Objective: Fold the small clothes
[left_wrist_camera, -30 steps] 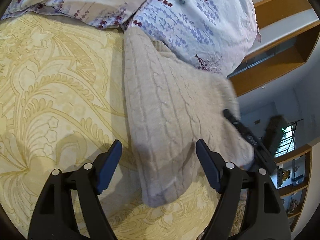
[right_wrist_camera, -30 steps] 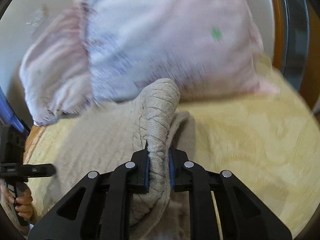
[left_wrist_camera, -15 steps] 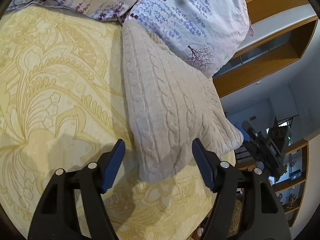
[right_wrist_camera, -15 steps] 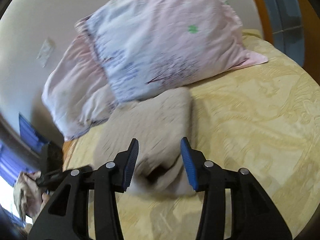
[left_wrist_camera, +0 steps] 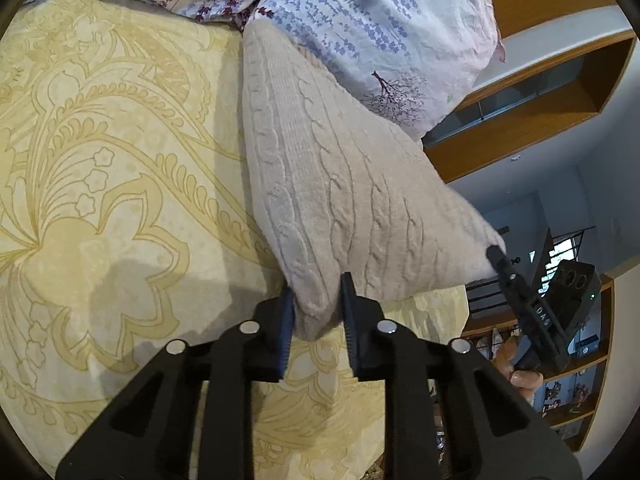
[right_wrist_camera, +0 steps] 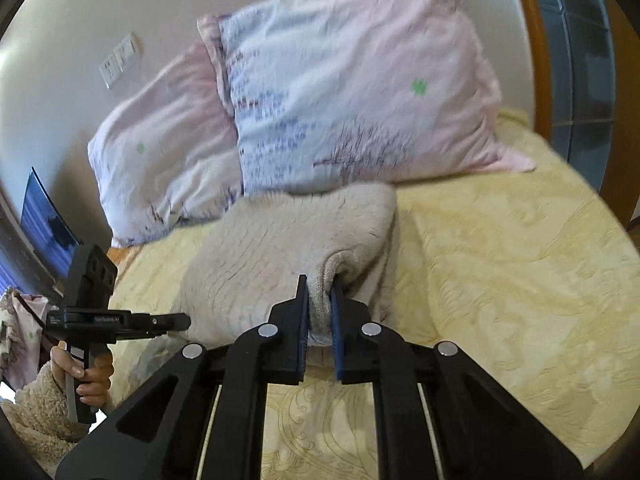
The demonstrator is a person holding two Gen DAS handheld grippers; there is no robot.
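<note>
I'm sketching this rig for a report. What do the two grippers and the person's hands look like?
Both the left gripper and right gripper have black angular plastic frames with triangular cut-outs, round silver fasteners and ribbed blue pads on the fingers. Seen from the side, each has a black boxy block on top and small white lettering on its body. The bare left hand shows a fluffy cream sleeve.

Blurred pillows (right_wrist_camera: 320,92); left claw's (right_wrist_camera: 180,322) tips hidden behind the sweater (right_wrist_camera: 280,248).
</note>
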